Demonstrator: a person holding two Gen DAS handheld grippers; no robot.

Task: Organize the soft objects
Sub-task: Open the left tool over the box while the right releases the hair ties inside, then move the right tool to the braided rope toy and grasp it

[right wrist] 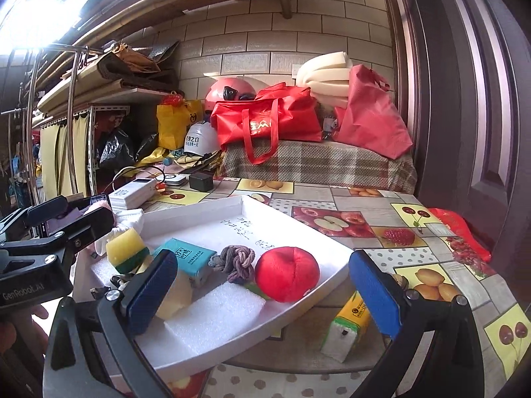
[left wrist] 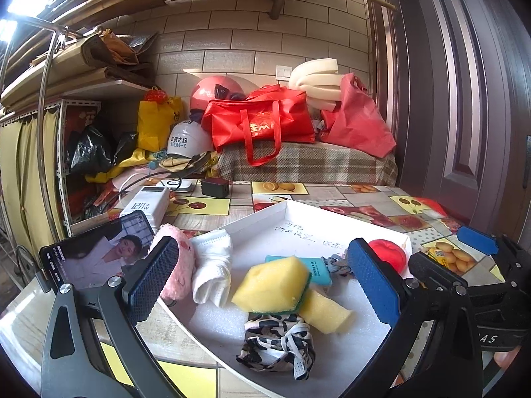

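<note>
Yellow sponge [left wrist: 273, 285], red plush apple [right wrist: 287, 278]; both inside white tray [right wrist: 335, 277].

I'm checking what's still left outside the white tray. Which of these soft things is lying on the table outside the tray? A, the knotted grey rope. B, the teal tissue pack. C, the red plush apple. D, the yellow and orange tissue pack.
D: in the right wrist view the yellow and orange tissue pack lies on the tablecloth just outside the white tray, whereas the red plush apple, knotted grey rope and teal tissue pack all sit inside it.
</note>
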